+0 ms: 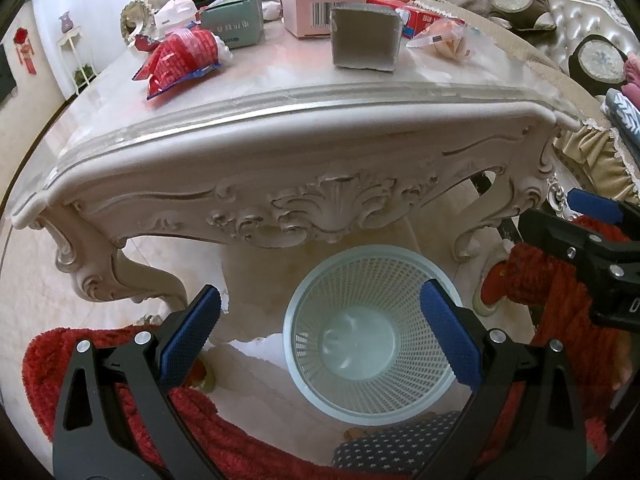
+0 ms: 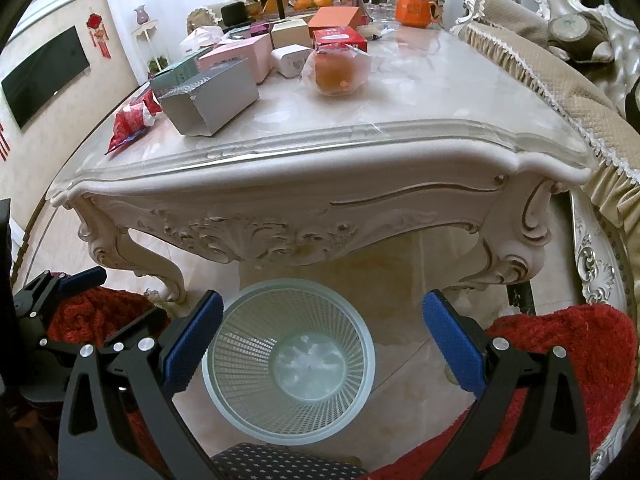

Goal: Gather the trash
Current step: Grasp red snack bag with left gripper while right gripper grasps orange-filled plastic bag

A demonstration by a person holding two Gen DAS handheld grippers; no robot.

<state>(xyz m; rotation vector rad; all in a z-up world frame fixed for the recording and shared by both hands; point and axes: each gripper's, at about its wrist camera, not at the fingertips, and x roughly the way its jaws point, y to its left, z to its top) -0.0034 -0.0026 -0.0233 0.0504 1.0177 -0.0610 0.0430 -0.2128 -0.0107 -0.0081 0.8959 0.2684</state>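
The near strip of the table [image 2: 400, 120] top lay bare, widest at centre right of the right wrist view. Further up, a grey box [image 2: 210, 100], a red wrapper [image 2: 130, 120] and a bagged orange [image 2: 336, 72] stood in the way. Low in the frame, the basket [image 2: 288, 364] mouth was unobstructed.

The table [image 1: 280, 128] is cream-white with carved scrollwork picked out in dull gold and a pale marbled top, and under it stands a pale mint-green basket [image 1: 370, 404] pierced all over with small holes. On the top lie a red wrapper [image 1: 180, 60] with a blue edge, a plain grey box [image 1: 366, 38], a pink box [image 1: 308, 14] printed with a black barcode, a teal box [image 1: 234, 24] and an orange mug [image 2: 414, 10]. Both grippers [image 1: 320, 332] [image 2: 322, 338] are black with textured blue pads [image 1: 190, 336], and the cloth [image 2: 576, 352] beside them is shaggy red, next to a dark fabric [image 2: 280, 462] dotted with small white stars.
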